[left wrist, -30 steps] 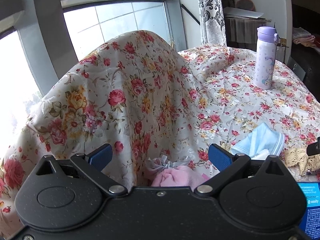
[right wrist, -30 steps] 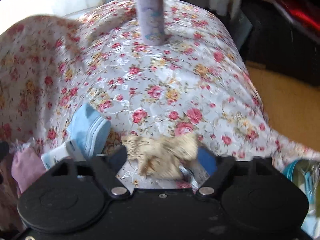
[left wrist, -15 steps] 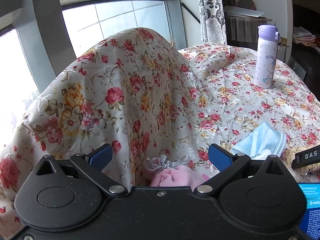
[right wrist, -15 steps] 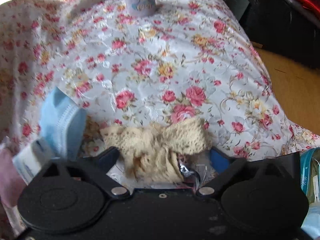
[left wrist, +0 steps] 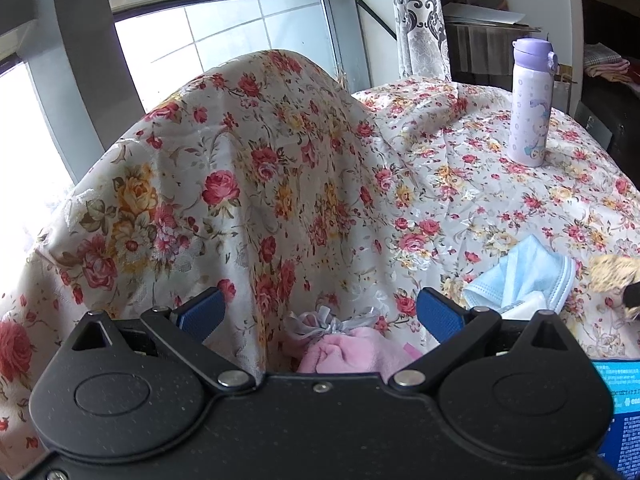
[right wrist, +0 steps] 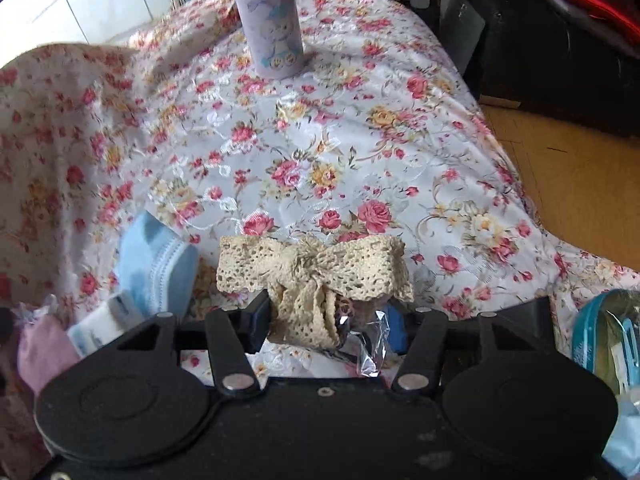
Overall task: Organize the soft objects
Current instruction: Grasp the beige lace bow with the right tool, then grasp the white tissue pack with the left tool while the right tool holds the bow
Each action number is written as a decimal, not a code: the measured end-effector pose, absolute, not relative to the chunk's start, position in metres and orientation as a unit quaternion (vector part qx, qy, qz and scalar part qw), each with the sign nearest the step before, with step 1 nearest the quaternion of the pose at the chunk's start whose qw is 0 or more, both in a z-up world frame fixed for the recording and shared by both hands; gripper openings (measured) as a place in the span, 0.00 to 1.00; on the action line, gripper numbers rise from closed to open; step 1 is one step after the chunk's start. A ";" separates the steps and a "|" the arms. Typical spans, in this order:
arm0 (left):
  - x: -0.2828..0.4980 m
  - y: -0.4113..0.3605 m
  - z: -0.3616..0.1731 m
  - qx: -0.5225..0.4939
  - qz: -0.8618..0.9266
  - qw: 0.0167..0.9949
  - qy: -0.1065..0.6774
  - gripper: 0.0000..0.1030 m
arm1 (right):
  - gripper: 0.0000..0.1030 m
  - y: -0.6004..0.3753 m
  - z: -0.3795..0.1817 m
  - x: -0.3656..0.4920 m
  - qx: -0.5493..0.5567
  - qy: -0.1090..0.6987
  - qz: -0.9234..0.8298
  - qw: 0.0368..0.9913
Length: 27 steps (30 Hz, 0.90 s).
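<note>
Clamped between the closed-in jaws of the right gripper [right wrist: 326, 320] is a beige crocheted lace bow [right wrist: 316, 276], with a scrap of clear cellophane wrapping [right wrist: 370, 340] caught at its base beside the blue pad of one finger [right wrist: 396, 326]; the bow's two loops are spread wide above the fingers, and whether it is raised off the floral cloth [right wrist: 340, 152] or touching it cannot be told. Just left of the bow, a light blue face mask [right wrist: 156, 268] is seen lying on the cloth, and at the far left edge a pink drawstring pouch [right wrist: 40, 352] is partly shown. A lilac bottle [right wrist: 274, 28] printed with a cartoon figure is stood upright farther back on the cloth, well apart from the bow. At the right edge a teal-rimmed clear container [right wrist: 608, 336] is partly visible. In the left wrist view, the left gripper [left wrist: 320, 314] is held with its jaws wide apart and nothing between the blue pads [left wrist: 440, 314]; the pink pouch [left wrist: 352, 350], tied with a silvery ribbon, is seen low between the fingers, untouched by them. The same mask [left wrist: 524, 280] is seen to the right, and a tuft of the bow [left wrist: 612, 272] at the right edge. Behind, the cloth [left wrist: 248, 184] is draped over a tall hump in front of a window [left wrist: 240, 44].
</note>
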State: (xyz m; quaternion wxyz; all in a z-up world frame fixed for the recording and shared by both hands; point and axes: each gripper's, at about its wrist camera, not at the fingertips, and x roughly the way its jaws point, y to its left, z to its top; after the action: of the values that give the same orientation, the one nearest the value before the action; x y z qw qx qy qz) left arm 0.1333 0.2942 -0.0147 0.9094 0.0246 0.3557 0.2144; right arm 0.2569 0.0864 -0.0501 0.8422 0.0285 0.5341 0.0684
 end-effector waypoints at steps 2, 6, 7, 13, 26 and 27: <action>0.133 0.294 -0.014 0.025 0.212 0.909 0.357 0.96 | 0.54 0.083 -0.042 0.250 0.034 0.528 0.072 0.846; 0.134 0.293 -0.014 0.031 0.211 0.908 0.361 0.96 | 0.54 0.081 -0.029 0.235 0.040 0.513 0.076 0.854; 0.134 0.292 -0.014 0.033 0.210 0.907 0.363 0.96 | 0.54 0.080 -0.026 0.230 0.041 0.510 0.078 0.856; 0.133 0.286 -0.012 0.049 0.200 0.906 0.369 0.96 | 0.54 0.074 -0.016 0.204 0.053 0.500 0.084 0.860; 0.164 0.284 -0.013 -0.072 0.109 0.859 0.496 0.96 | 0.54 0.050 -0.010 0.164 0.064 0.491 0.068 0.866; 0.168 0.285 -0.016 -0.108 0.104 0.848 0.508 0.96 | 0.54 0.048 -0.009 0.164 0.066 0.490 0.067 0.867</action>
State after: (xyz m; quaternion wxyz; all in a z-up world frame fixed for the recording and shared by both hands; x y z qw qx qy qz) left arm 0.1680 0.2852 -0.0164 0.8481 -0.1080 0.5082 0.1037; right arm 0.1635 0.0482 -0.0092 0.8667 0.0655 0.4900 0.0671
